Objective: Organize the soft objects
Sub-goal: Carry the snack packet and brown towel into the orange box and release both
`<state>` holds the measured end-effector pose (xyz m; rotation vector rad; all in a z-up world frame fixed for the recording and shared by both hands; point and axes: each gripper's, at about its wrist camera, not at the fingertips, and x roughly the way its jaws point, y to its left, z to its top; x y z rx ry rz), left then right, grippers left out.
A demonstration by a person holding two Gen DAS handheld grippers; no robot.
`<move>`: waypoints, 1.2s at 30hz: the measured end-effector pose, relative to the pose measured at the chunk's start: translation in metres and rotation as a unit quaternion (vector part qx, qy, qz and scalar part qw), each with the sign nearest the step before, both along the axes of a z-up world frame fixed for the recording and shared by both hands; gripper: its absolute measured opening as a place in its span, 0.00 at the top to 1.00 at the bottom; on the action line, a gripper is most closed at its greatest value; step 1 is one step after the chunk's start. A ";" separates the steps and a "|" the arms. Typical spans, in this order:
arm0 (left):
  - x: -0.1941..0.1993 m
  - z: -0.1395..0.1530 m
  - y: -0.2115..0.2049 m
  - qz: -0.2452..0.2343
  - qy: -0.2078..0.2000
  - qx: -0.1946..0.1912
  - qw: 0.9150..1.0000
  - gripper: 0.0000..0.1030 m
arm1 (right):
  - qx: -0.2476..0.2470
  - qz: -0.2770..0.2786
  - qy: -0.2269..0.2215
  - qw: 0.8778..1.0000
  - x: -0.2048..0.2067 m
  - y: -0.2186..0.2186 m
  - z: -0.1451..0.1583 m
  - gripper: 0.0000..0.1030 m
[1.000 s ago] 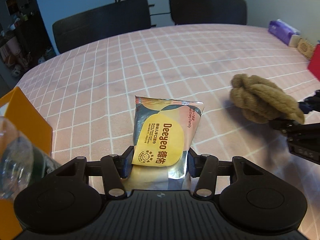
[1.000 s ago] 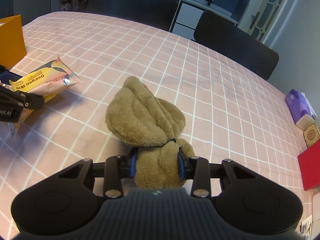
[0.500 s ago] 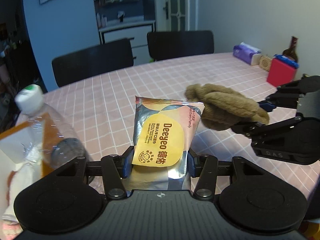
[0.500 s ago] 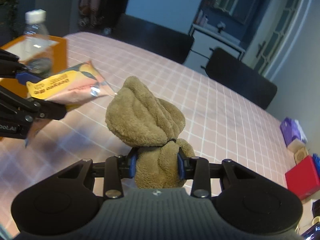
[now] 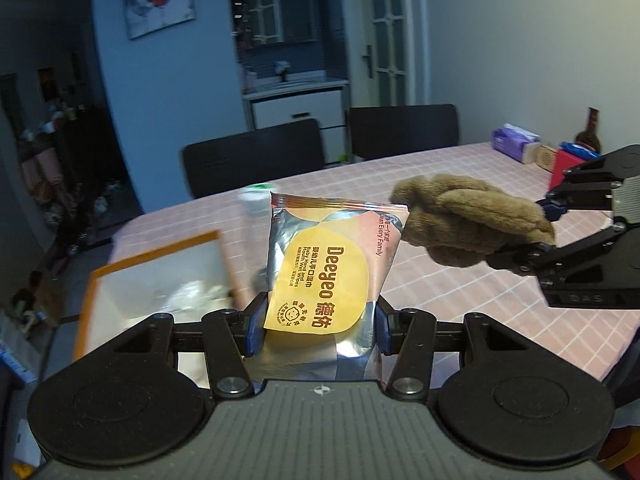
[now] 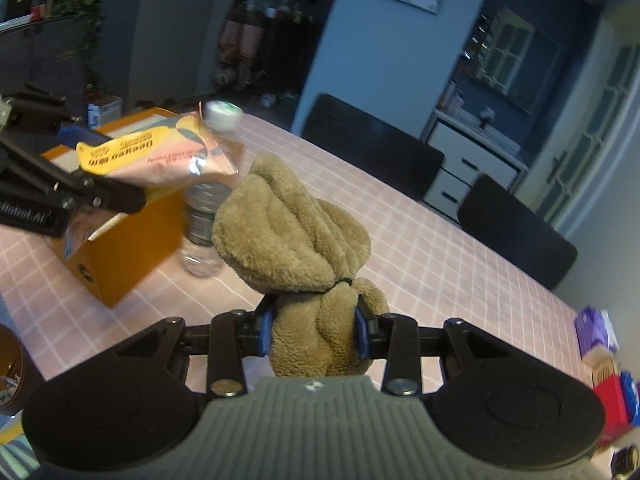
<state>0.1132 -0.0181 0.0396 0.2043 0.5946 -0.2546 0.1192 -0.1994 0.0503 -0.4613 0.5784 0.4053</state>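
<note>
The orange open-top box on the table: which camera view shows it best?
The right wrist view: the orange open-top box shows its front wall and rim, beside the clear plastic water bottle. In the left wrist view the box is blurred, showing only its rim and pale inside.

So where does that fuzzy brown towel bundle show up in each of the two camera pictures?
Left wrist view: brown towel bundle at right of centre, clamped in the right hand-held gripper.
Right wrist view: bundle fills the centre, above the fingers.
Shared landmark: the orange box.
</note>
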 end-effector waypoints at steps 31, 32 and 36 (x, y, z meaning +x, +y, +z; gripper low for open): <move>0.103 -0.032 0.164 0.180 0.100 -0.043 0.978 0.43 | 0.005 0.047 0.057 0.997 0.089 0.242 -0.029 0.63; 0.108 -0.034 0.164 0.181 0.107 -0.048 0.976 0.43 | 0.003 0.041 0.061 0.997 0.095 0.245 -0.033 0.63; 0.121 -0.042 0.174 0.184 0.137 -0.062 0.971 0.43 | -0.010 0.024 0.072 0.997 0.116 0.257 -0.044 0.63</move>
